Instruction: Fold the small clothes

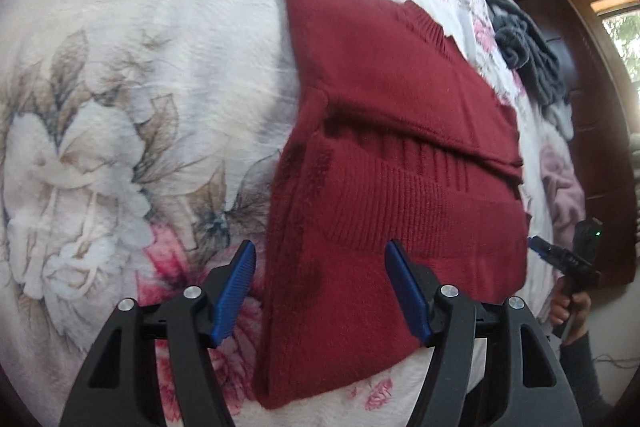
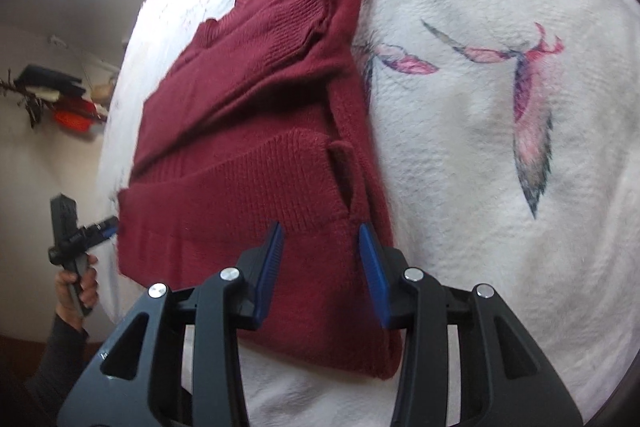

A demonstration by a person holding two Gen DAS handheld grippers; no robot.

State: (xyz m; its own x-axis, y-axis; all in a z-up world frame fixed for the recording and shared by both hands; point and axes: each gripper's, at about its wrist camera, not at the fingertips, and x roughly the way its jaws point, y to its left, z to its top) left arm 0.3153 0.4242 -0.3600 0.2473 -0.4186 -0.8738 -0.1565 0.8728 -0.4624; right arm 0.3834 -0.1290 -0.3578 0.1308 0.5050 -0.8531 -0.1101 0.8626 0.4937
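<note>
The left gripper [image 1: 320, 263] is spread apart and empty, poised over the near left corner of the sweater [image 1: 392, 155]. The right gripper [image 2: 322, 247] is likewise parted and empty, above the sweater's near right edge. The red sweater lies folded flat on the floral bedspread [image 1: 140, 87]. Grey clothes [image 1: 528, 47] are heaped at the bedspread's far right edge.
</note>
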